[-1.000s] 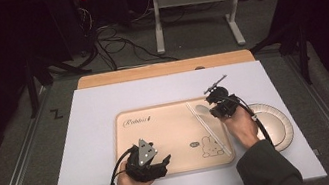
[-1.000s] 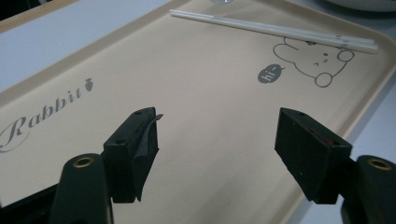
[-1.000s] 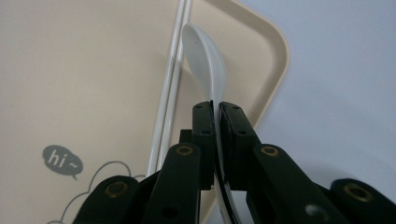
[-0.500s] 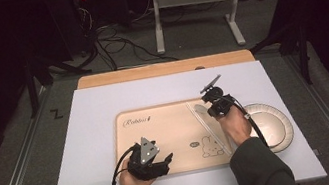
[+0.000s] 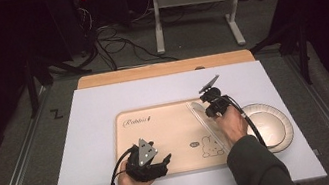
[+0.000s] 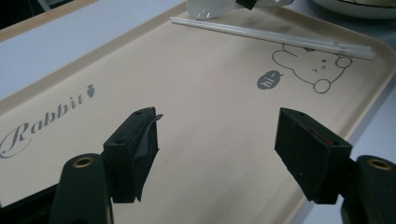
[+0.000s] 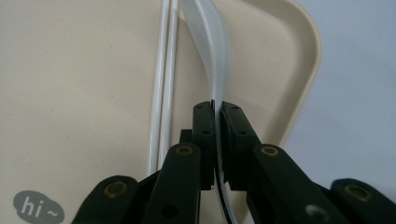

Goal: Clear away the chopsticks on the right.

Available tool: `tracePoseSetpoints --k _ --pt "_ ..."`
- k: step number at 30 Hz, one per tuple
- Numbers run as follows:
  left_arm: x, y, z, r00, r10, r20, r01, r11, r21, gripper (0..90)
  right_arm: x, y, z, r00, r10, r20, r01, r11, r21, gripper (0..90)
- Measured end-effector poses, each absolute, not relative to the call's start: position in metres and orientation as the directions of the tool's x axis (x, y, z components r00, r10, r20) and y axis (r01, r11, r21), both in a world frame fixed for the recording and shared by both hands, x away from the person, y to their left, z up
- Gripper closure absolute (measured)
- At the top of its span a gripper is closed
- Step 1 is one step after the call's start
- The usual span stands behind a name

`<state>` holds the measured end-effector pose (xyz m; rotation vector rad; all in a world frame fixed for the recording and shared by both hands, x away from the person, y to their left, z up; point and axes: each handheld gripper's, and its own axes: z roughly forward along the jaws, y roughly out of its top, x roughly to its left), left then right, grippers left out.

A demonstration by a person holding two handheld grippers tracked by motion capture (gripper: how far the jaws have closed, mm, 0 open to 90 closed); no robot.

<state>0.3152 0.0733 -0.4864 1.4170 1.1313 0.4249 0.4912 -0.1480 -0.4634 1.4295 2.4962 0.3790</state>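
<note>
tray: "Rabbit" | speech bubble: "hi~"

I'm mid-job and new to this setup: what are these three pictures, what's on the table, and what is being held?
No robot here: a person holds a pair of hand tongs in each hand. The high view looks down on the table from above the person's side. The other two pictures come from small cameras riding on each pair of tongs, looking along the black jaws.

On the white table lies a beige tray printed with "Rabbit" and a small rabbit drawing. A pair of pale chopsticks lies near the tray's right edge, and a round plate sits on the table to the right of the tray.

The right tongs are shut on a white spoon, gripping its handle above the tray beside the chopsticks. The left tongs are open and hold nothing, low over the tray's near side.
</note>
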Motion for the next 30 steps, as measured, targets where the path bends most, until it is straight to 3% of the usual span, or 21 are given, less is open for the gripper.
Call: tracePoseSetpoints --k 12,30 --pt "0.3119 0.0765 -0.4866 0.446 0.821 -0.357 0.371 0.194 0.908 30.3 0.4948 -0.1471 -0.4719 -0.496 0.864 -0.091 0.810 0.498 0.308 81.6" --pt "0.3131 0.0768 -0.4878 0.431 0.821 -0.375 0.382 0.211 0.900 30.3 0.4926 -0.1525 -0.4713 -0.498 0.856 -0.135 0.793 0.513 0.328 58.7"
